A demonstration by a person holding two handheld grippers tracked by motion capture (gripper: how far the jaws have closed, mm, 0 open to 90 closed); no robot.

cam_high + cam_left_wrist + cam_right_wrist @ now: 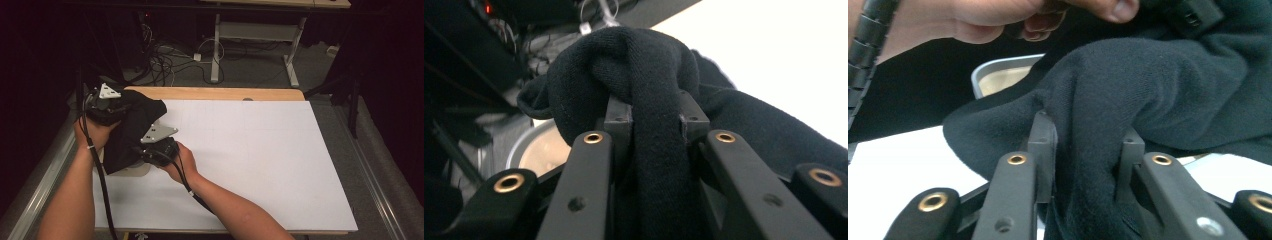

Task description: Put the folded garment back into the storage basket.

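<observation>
A black knitted cloth is held between both grippers at the table's left side, draped over a pale round bowl. My left gripper sits at the cloth's far left end and is shut on a fold of the cloth. My right gripper is at the cloth's near right edge, shut on another bunch of the cloth. The bowl's rim peeks out under the fabric, and the same rim appears behind the cloth in the right gripper view. Most of the bowl is hidden.
A white board covers the wooden table. Metal rails run along both sides. Cables and a desk frame lie on the floor beyond the far edge. A hand shows above the cloth.
</observation>
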